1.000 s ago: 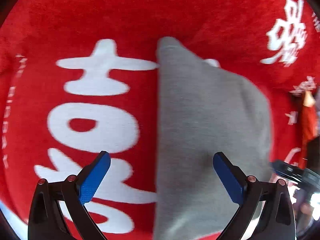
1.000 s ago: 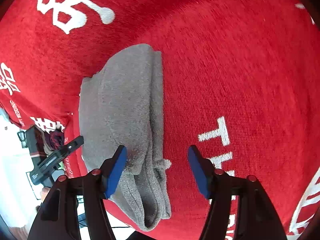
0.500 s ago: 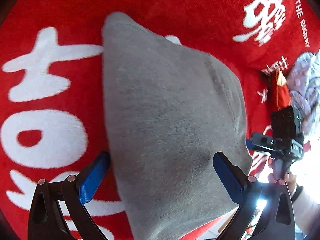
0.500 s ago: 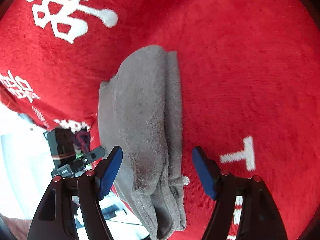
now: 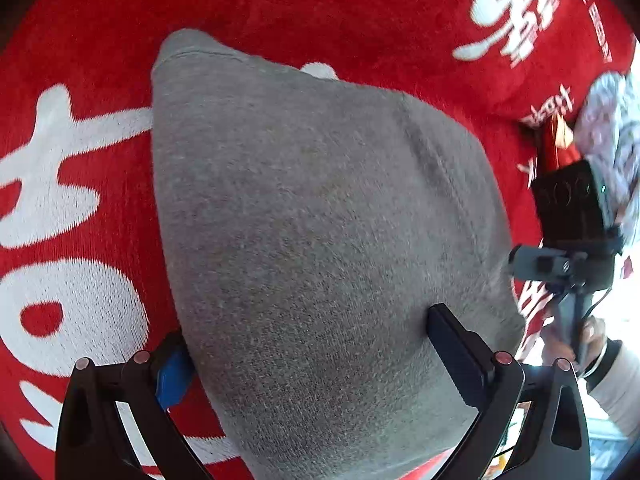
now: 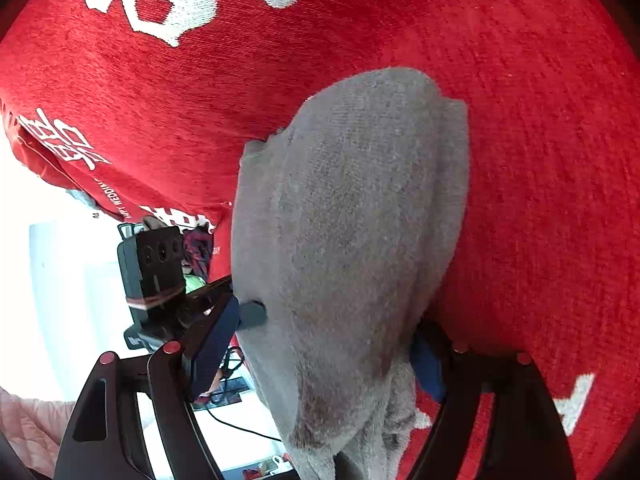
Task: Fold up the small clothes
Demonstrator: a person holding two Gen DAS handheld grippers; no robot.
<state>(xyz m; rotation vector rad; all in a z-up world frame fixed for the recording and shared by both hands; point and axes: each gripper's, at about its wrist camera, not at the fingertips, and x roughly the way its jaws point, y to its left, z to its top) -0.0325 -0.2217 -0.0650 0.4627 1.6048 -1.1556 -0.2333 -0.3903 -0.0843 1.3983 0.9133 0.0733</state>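
garment: folded grey fleecy knit cloth (image 5: 320,240), thick soft bundle, lying on red plush cover with white woven characters (image 5: 280,8); near end hangs past the cover's edge in the right wrist view
garment position: fills middle of both views, narrow stitched hem corner pointing away from the left gripper
left gripper (image 5: 316,352): black frame, blue pads, jaws spread wide across the near end of the cloth; left pad just beside the cloth edge, right pad lying on top of the fabric; not clamped
right gripper (image 6: 320,352): jaws have just been opening, cloth sits between them; spread wide, left pad just off the cloth edge, right pad half hidden behind the fold, contact there unclear
other rig seen: from each view the opposite black gripper body shows at the cloth's side; person's hand in white sleeve (image 5: 592,340) holds the right one
background: patterned pale fabric heap (image 5: 612,120) at cover's far right edge
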